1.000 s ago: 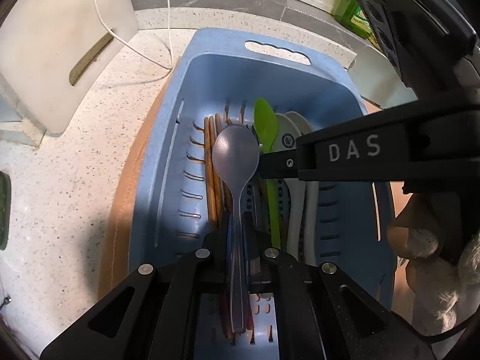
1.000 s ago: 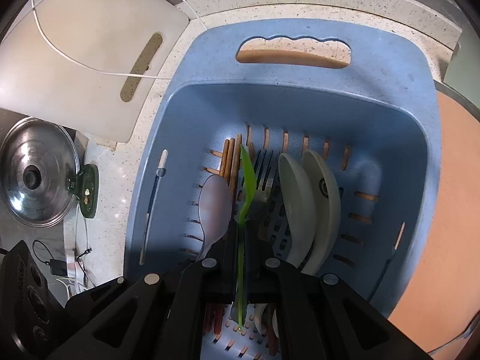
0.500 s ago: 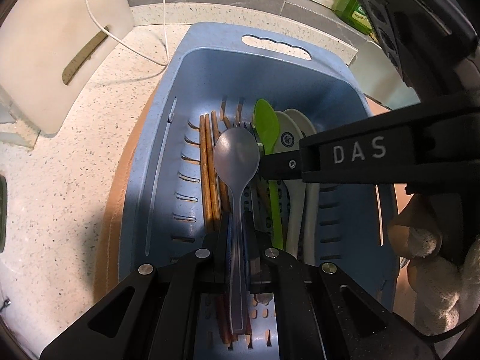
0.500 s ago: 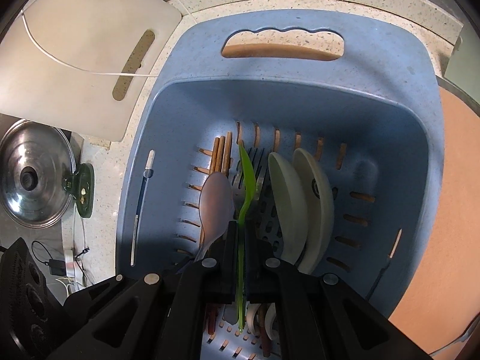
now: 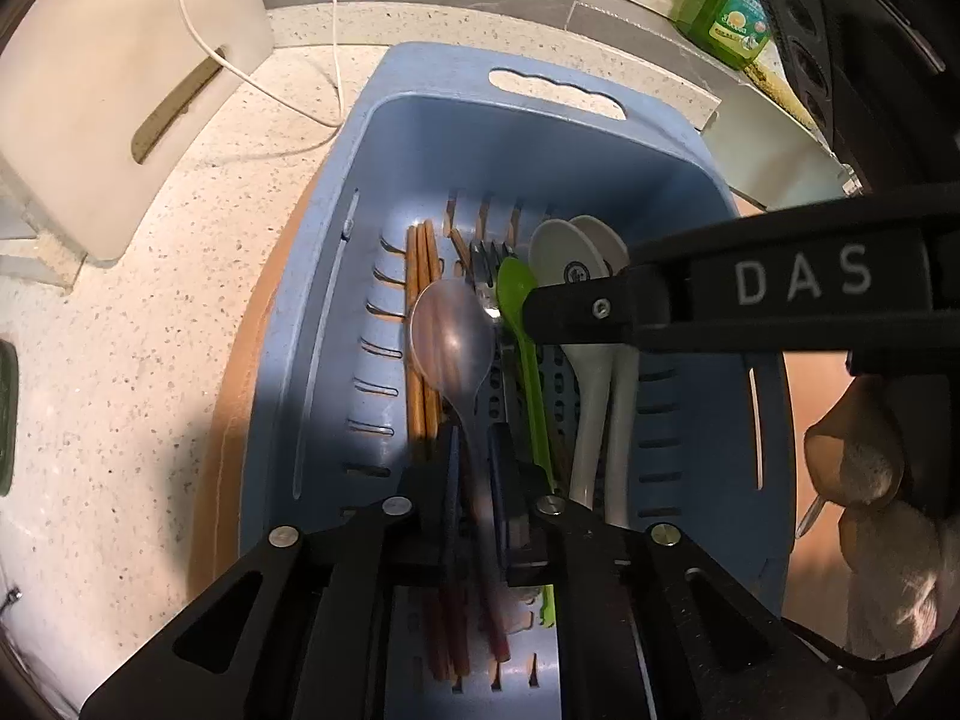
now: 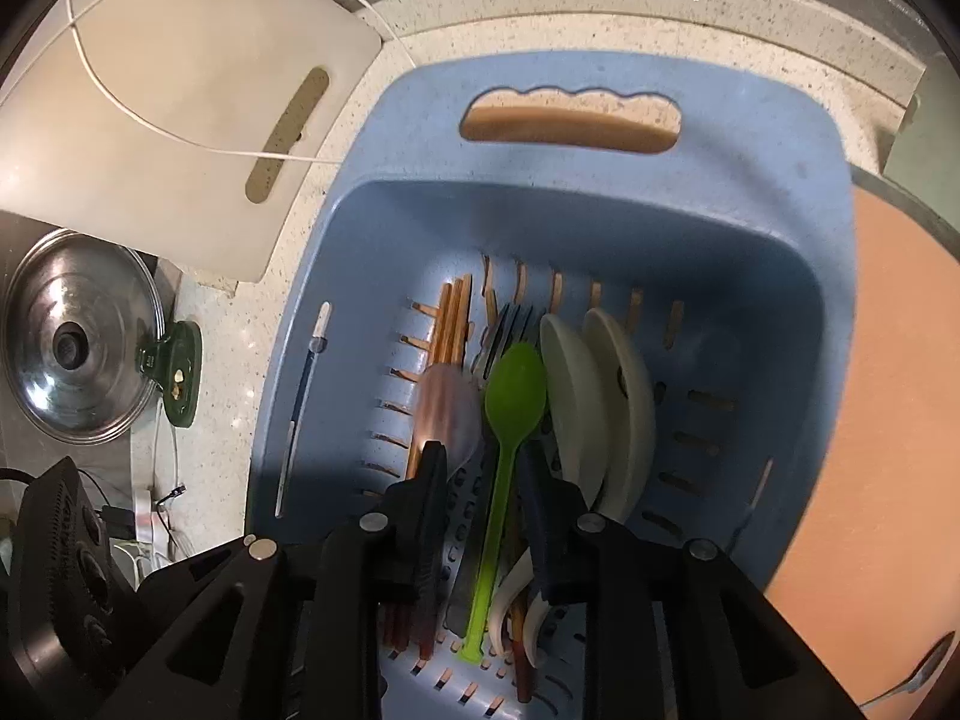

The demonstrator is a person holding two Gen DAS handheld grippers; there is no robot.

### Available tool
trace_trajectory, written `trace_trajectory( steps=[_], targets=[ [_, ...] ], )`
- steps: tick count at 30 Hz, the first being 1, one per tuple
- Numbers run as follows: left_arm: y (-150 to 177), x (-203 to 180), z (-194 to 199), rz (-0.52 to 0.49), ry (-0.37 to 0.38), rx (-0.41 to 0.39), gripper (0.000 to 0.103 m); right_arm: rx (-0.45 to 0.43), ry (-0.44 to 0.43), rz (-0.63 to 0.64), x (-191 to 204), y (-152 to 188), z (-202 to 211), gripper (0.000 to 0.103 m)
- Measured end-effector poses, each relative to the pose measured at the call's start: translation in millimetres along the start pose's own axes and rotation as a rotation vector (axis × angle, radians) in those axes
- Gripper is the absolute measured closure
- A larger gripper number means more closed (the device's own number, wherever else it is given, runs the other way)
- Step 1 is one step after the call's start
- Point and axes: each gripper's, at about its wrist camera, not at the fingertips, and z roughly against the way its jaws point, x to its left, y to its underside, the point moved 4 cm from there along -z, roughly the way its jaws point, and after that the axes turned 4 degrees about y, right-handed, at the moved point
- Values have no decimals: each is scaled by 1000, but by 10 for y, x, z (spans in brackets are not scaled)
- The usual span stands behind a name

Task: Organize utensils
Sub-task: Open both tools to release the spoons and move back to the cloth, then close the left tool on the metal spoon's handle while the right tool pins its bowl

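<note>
A blue slotted basket [image 5: 420,72] [image 6: 750,120] holds brown chopsticks [image 5: 420,276], a fork [image 5: 492,258] and two white ceramic spoons [image 5: 570,264]. My left gripper [image 5: 474,480] is opening over the basket. A translucent grey spoon [image 5: 450,342] [image 6: 447,414], blurred, hangs between its fingers with a gap on each side of the handle. My right gripper [image 6: 482,456] is opening too. A green spoon [image 6: 516,396] [image 5: 516,294] lies bowl-up on the basket floor below its parted fingers, free of the pads.
The basket sits on an orange-brown board [image 6: 870,420] on a speckled counter. A white cutting board [image 6: 180,90] with a white cable across it lies at the back left. Also in view are a steel pot lid [image 6: 78,348], a green bottle [image 5: 726,0] and a metal spoon [image 6: 918,672].
Both pairs of jaws have parted. The green spoon, held edge-on before, now lies flat in the basket. The grey spoon has sunk lower and is blurred.
</note>
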Motion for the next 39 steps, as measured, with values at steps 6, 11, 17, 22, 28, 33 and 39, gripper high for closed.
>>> trace_trajectory(
  steps=[6, 11, 17, 22, 28, 33, 39],
  targets=[
    [33, 37, 154, 23, -12, -31, 92, -31, -20, 13, -31, 64, 206, 80],
    [84, 71, 408, 24, -29, -69, 92, -80, -37, 78, -40, 184, 500, 80],
    [172, -22, 729, 1, -55, -129, 92, -186, -67, 156, -213, 397, 996, 73],
    [239, -274, 942, -43, -54, -171, 92, -290, -84, 178, -530, 584, 1409, 60],
    [299, -796, 986, -139, -5, -178, 92, -346, -113, 121, -1112, 879, 1779, 56],
    [372, -1297, 830, -231, 57, -145, 92, -356, -100, 106, -1478, 1122, 1934, 38],
    [548, -1859, 474, -346, 108, -58, 92, -317, -18, -6, -1968, 1337, 1935, 35]
  ],
)
